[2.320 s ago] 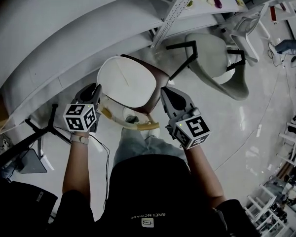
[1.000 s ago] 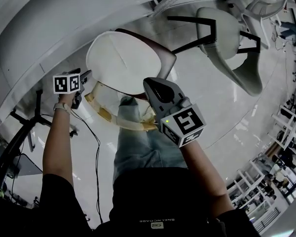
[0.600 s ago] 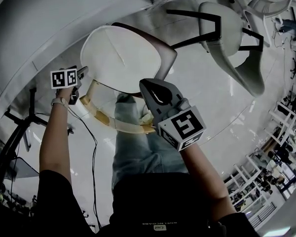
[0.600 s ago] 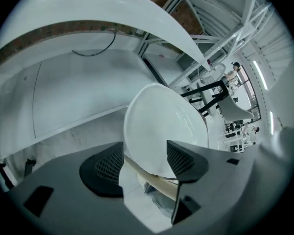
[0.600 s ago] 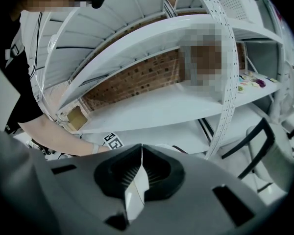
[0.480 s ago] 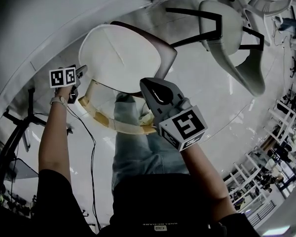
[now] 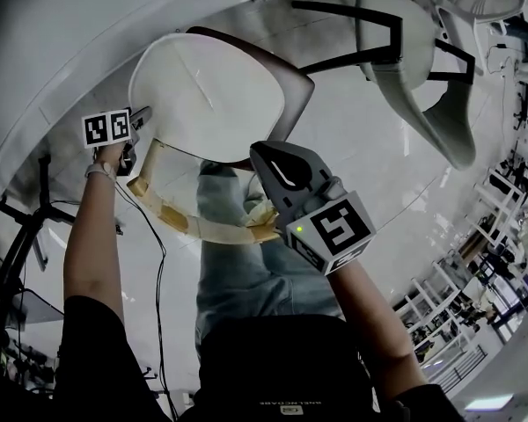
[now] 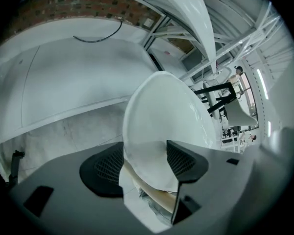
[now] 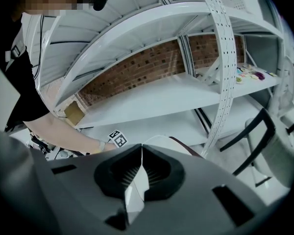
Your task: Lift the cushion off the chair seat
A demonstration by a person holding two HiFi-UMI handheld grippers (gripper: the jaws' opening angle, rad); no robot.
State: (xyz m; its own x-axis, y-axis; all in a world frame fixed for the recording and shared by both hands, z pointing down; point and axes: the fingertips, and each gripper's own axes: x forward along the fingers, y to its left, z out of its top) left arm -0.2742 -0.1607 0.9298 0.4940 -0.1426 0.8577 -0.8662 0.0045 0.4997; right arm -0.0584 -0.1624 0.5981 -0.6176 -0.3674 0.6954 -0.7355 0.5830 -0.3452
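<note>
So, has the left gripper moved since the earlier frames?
Yes. In the head view the left gripper sat level with the left end of the tan chair rail; now it is above that end, farther from the person, at the cushion.

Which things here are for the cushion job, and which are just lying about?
For the job: cushion, brown chair, left gripper and right gripper, both pinching the cushion.
Just lying about: grey chair, white shelves, black stand.
</note>
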